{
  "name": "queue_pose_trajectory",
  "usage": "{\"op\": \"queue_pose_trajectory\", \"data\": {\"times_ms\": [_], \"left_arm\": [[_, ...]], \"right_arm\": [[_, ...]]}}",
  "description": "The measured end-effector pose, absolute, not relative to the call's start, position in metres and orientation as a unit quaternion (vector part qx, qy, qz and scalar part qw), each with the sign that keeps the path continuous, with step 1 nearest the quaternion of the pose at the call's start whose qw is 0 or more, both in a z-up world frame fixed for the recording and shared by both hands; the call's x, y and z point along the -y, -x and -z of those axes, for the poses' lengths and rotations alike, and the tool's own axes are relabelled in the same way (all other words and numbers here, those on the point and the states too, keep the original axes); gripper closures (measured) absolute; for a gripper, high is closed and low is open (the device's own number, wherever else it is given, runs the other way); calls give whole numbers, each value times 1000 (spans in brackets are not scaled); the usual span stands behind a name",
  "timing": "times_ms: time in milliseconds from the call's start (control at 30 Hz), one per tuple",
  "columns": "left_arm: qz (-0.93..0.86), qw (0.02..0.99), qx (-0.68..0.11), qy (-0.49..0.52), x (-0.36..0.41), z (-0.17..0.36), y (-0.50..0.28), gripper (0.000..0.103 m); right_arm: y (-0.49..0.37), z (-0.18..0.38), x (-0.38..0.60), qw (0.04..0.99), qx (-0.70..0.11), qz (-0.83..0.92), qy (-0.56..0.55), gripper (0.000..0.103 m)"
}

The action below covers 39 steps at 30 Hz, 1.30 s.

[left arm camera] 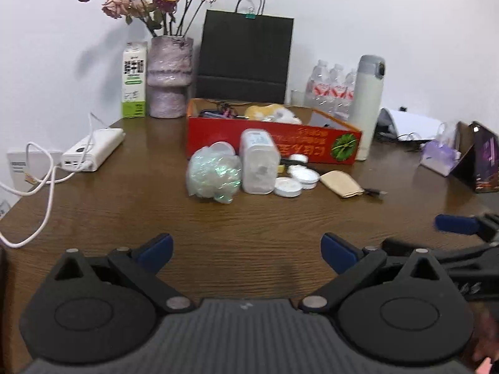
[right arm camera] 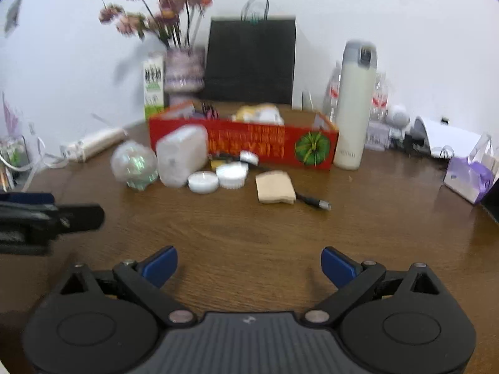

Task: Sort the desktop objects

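Observation:
A red open box (left arm camera: 268,143) (right arm camera: 243,146) stands mid-table with several items inside. In front of it lie a crinkly clear wrapper ball (left arm camera: 213,174) (right arm camera: 134,165), a clear plastic container (left arm camera: 259,165) (right arm camera: 181,155), white round candles (left arm camera: 288,187) (right arm camera: 202,182), a tan pouch (left arm camera: 341,184) (right arm camera: 274,190) and a black cable plug (left arm camera: 374,191) (right arm camera: 315,202). My left gripper (left arm camera: 246,251) is open and empty above the table's near part. My right gripper (right arm camera: 249,265) is open and empty too, to the right of the left one.
At the back stand a vase of dried roses (left arm camera: 168,78), a green-white carton (left arm camera: 134,81), a black paper bag (left arm camera: 246,59), water bottles (left arm camera: 330,87) and a white thermos (left arm camera: 365,109) (right arm camera: 355,106). A white power bank with cable (left arm camera: 93,149) lies left. A purple gift bag (right arm camera: 471,171) sits right.

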<state>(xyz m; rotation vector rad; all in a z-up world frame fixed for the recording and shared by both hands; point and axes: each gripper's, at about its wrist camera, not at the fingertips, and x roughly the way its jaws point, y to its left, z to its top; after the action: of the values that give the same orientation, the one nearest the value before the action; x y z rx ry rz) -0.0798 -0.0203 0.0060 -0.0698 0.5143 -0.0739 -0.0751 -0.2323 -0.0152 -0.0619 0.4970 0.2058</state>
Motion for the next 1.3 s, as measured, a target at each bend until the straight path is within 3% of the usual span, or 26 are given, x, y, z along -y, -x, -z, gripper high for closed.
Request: {"op": "queue_pose_trajectory", "data": {"times_ms": [167,767,1133,1233,1300], "left_arm": [[18,962,-269,42,20,0,77,0],[8,944,-330,28,25,10,60,0],[7,947,-322,22,26,7,62,0],[15,952,-306,27,21,0,56,0],[8,954,-298,19,18,-6,43,0]], "right_arm": [[73,17,242,970,-232,-77,-13,4],[76,18,236,973,-224,-63,0,4],[79,17,235,975,-216,-49,0,4],[68,16,235,966,-250,-64,4,5],[54,14,241,958,-276,-71,-15,12]]}}
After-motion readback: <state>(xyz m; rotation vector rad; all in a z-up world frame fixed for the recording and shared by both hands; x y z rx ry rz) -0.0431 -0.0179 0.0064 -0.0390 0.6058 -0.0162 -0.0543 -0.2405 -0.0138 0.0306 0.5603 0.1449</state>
